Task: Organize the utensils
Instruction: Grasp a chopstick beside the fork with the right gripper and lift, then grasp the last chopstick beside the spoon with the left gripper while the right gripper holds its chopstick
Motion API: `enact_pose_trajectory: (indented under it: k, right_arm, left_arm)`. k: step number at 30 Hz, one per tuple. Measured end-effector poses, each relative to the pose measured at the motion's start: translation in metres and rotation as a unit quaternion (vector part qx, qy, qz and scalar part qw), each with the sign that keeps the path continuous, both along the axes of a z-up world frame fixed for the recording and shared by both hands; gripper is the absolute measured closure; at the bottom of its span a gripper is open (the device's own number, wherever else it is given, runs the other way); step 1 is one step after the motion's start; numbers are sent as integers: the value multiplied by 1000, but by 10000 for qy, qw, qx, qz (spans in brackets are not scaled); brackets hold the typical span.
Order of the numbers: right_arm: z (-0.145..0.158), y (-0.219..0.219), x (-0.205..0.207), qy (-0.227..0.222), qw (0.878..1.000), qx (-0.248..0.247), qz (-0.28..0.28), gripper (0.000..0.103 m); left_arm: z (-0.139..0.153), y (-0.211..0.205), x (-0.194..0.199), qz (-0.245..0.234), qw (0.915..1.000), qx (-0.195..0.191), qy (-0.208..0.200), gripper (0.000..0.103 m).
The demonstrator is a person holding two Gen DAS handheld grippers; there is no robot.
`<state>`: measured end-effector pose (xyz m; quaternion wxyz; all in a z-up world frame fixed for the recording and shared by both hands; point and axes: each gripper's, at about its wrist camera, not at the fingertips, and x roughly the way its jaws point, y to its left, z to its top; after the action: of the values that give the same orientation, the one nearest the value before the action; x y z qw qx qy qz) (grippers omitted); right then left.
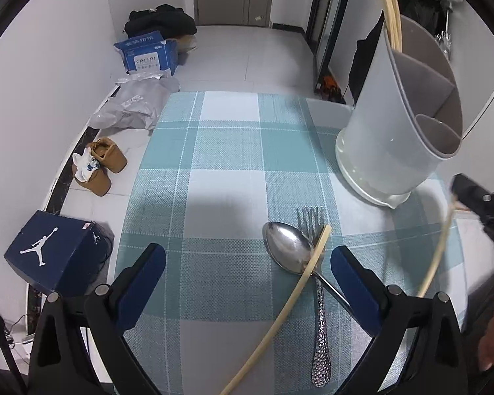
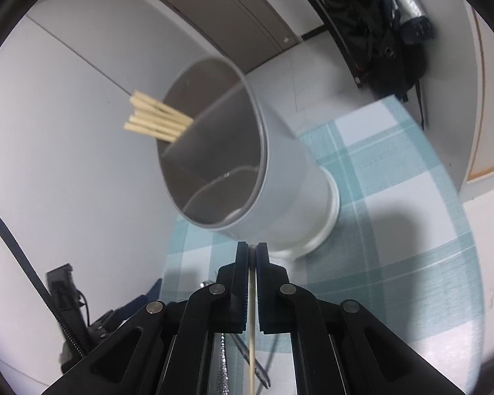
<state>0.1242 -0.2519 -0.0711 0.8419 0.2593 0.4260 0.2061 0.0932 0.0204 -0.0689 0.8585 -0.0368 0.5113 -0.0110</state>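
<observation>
A grey utensil holder (image 1: pixel 398 125) with dividers stands on the checked tablecloth (image 1: pixel 220 164); several chopsticks (image 1: pixel 392 19) stand in its back compartment. A spoon (image 1: pixel 289 250), a fork (image 1: pixel 319 316) and a loose chopstick (image 1: pixel 280 319) lie crossed on the cloth between my left gripper's (image 1: pixel 247 260) open fingers, untouched. My right gripper (image 2: pixel 252 250) is shut on one chopstick (image 2: pixel 252 312), held in the air just in front of the holder (image 2: pixel 247 171). That chopstick (image 1: pixel 438 250) also shows blurred at the right of the left wrist view.
The table edge runs along the left. On the floor beyond it are a blue shoe box (image 1: pixel 52 253), brown shoes (image 1: pixel 100 168), plastic bags (image 1: pixel 131 102) and a blue carton (image 1: pixel 148 52). A white wall (image 2: pixel 66 164) lies left of the holder.
</observation>
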Motion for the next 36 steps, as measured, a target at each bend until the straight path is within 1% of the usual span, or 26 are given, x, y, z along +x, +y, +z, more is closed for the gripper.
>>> enact_pose_trajectory:
  k: [2,3,6,8,10,13,17,20,22,26,28,30,32,33,34,35,36]
  right_arm:
    - [1,-7,-6,-49,10000,43,-35,99]
    - [1,-11,-7,-51,9999,83,-62,99]
    - [-7,-12,-3,-16,9996,245,-133,99]
    - [-9,-17,-4,-8,9992,360,-188,99]
    - [-6,-25,-4,-15,9989,422,-225,99]
    - [-6,-32,-5,-90,9982,540,-257,99]
    - [-3,-35,-4,-227,9979,550,-264,99]
    - [-4,-38,-3,-256,9973,620,-288,99]
    - [-6,-41,-3,-233,9966,731,-305,99]
    - [-10,-46,-2,-143,9958,844,-321,99]
    - [-13,-47,-1,-73,9959,837,-328,99]
    - [-17,-47,1,-3,9960,823,-338,99]
    - [-20,-48,2,50,9963,774,-357,99]
    - [-21,-48,3,52,9966,739,-358,99]
    - [-20,-48,3,37,9969,706,-356,99]
    - [-19,-49,3,19,9969,694,-362,99]
    - [-19,-50,3,4,9969,703,-365,99]
  left_arm:
    - [-1,-3,3,-34,9999,21,114,4]
    - [0,-5,4,-73,9998,100,140,4]
    - [1,-14,5,-157,9993,295,148,4]
    - [1,-18,5,-183,9992,311,162,4]
    - [2,-22,6,-209,9990,369,160,4]
    - [1,-32,8,-337,9979,515,179,4]
    - [2,-43,12,-541,9960,683,191,4]
    - [-1,-47,16,-656,9954,645,285,6]
    - [-5,-46,20,-649,9952,610,397,16]
    - [-9,-48,25,-735,9947,479,545,19]
    - [-11,-53,25,-838,9934,468,628,28]
    - [-15,-60,27,-1016,9906,560,723,34]
    - [-17,-66,27,-1114,9886,658,776,46]
    - [-20,-67,27,-1138,9876,692,826,55]
    - [-22,-68,28,-1166,9868,670,904,60]
    - [-23,-69,28,-1177,9862,651,967,63]
    - [-23,-69,29,-1164,9861,665,984,68]
